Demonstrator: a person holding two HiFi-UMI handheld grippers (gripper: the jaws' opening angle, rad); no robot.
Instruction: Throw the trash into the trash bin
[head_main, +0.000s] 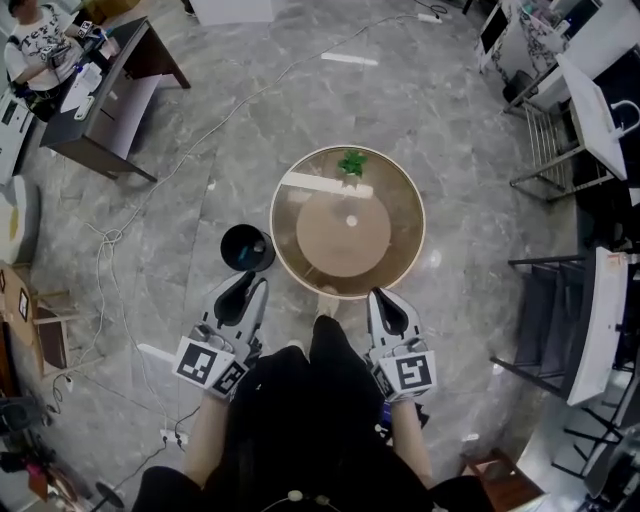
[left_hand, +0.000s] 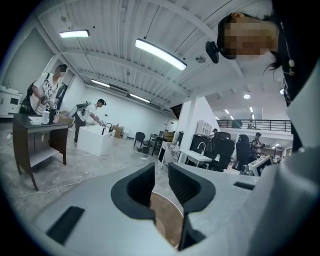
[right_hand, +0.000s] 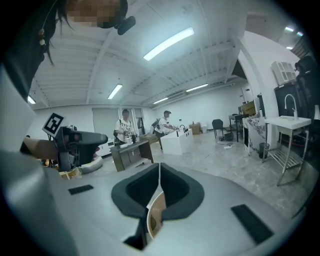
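Observation:
A crumpled green piece of trash (head_main: 352, 163) lies at the far edge of a round brown table (head_main: 400, 250). The black trash bin (head_main: 247, 247) stands on the floor by the table's left side. My left gripper (head_main: 246, 288) hovers just in front of the bin, near the table's front left rim. In the left gripper view its jaws (left_hand: 160, 181) stand apart with nothing between them, and the table top (left_hand: 167, 220) shows through the gap. My right gripper (head_main: 386, 302) is at the table's front right rim. Its jaws (right_hand: 159, 172) are pressed together and empty.
A dark desk (head_main: 110, 90) with a person (head_main: 40, 45) at it is at the far left. A cable (head_main: 130, 215) runs over the marble floor. White tables (head_main: 600, 110) and metal racks (head_main: 545, 150) line the right side. A wooden stool (head_main: 50, 335) stands at the left.

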